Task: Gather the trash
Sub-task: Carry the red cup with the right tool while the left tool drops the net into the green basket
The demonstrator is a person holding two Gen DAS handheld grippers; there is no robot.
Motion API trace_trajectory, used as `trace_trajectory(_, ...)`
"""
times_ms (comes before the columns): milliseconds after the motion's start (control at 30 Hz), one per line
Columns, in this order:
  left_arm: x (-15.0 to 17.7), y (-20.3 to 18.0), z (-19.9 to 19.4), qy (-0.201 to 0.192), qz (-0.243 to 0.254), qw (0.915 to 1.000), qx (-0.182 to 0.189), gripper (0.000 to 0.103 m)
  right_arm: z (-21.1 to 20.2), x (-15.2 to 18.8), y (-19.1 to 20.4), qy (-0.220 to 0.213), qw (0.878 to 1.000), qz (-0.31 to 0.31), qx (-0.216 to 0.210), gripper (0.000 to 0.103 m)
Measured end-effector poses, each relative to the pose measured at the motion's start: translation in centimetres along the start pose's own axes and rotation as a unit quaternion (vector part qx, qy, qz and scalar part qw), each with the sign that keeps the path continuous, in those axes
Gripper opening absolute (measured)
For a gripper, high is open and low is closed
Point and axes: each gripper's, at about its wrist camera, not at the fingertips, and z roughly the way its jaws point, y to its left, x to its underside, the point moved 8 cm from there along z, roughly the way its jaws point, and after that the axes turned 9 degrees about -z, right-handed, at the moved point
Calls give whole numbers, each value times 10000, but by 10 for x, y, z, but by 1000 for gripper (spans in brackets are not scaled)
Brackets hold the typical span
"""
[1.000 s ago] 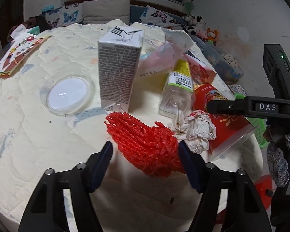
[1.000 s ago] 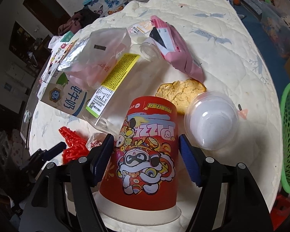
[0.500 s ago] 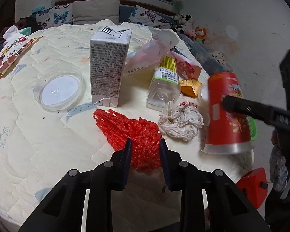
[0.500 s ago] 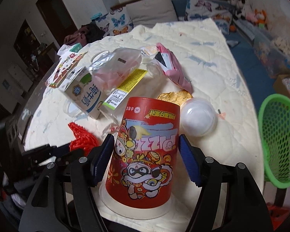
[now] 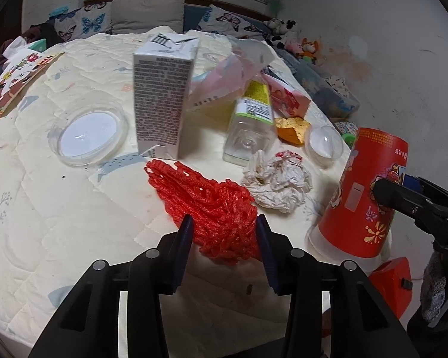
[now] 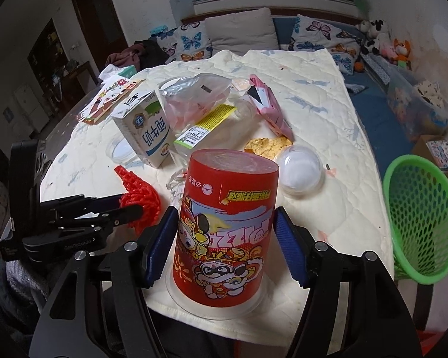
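**Two claws work a littered counter**

Left wrist view: the left claw [image 5: 224, 232] straddles the near end of a red foam net [image 5: 206, 203], pads spread either side, apparently lining up a pinch. A milk carton [image 5: 162, 101], crumpled tissue [image 5: 279, 182] and a clear bottle [image 5: 249, 131] crowd beyond it.

Right wrist view: the right claw [image 6: 224, 244] pinches an upturned red snack cup [image 6: 224, 223] at the counter [image 6: 337, 137] edge. The green mesh bin [image 6: 427, 223] stands to its right; a clear dome lid [image 6: 301, 173] lies between.
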Motion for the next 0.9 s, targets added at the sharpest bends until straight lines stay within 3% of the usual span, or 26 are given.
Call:
trace_trajectory(133,1,-5,-2,-20,142,9999,87,17,-6,2,2,-71,10000,-29,32,65)
trace_trajectory(367,1,-19,-20,-102,402,9989,239,14,-25,-4,-4,-316,9994,113,-51,65)
trace_trajectory(533,-8,-41,-37,-113,556,9968,565,14,-48,-11,-25,-554,9979,328,18,65)
trace_trajectory(733,-30,-108,-45,-106,1043,9875,1175,14,-84,-12,-88,-867,9910,706,734,65)
trace_trajectory(900,-40,-185,-21,75,1688,9737,1529,14,-111,6,-157,-971,9781,1167,1424,65)
